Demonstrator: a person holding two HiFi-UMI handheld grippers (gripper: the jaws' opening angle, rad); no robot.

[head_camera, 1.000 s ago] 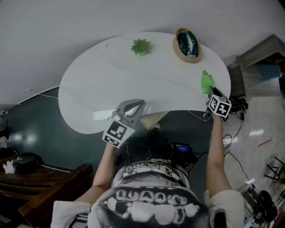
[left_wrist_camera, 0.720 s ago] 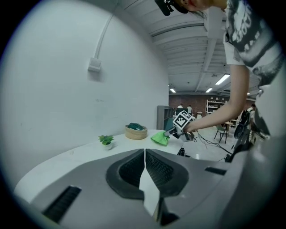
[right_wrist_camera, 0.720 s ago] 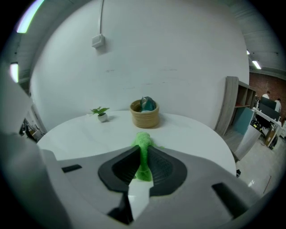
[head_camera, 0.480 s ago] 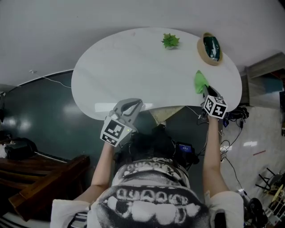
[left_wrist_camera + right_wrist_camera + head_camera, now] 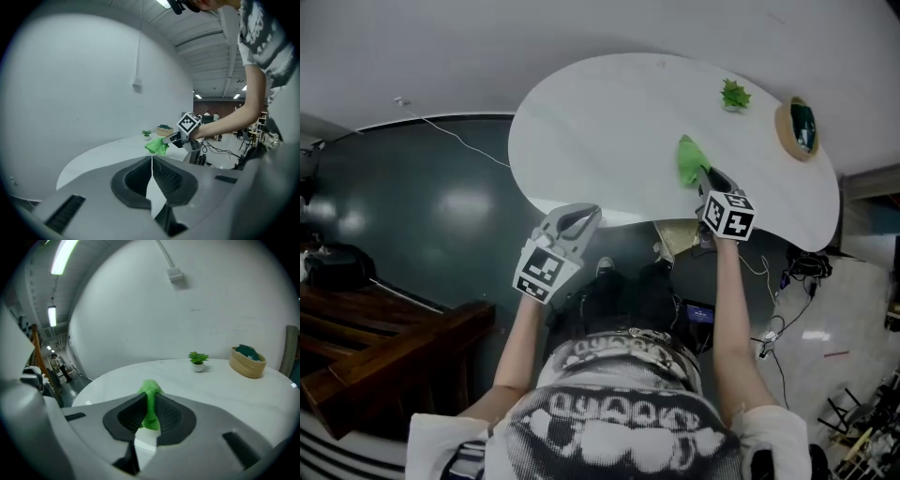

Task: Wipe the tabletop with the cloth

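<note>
The right gripper (image 5: 149, 408) has its jaws pinched on the green cloth (image 5: 150, 392), a folded wad that bulges out just past the tips. A clamp like that makes sense: a bunched cloth held firmly gives the person a pad to push around instead of a loose rag that slides away. The wad hangs at the front of the tool and meets the white tabletop (image 5: 600, 122) near its edge, with most of the oval surface stretching ahead of the jaws. I judge the wiping is under way but far from covering the whole top.

Further ahead and off to the tool's right stand a small potted plant (image 5: 198, 359) and, beyond it, a woven basket (image 5: 247, 361) with something dark inside. Both are well apart from the cloth; strokes in that direction would have to go around them.

The left gripper (image 5: 574, 225) hangs off the table's near edge, well to the left of the working tool. Its jaws are pressed together with nothing between them. It seems parked there simply to stay out of the way.
</note>
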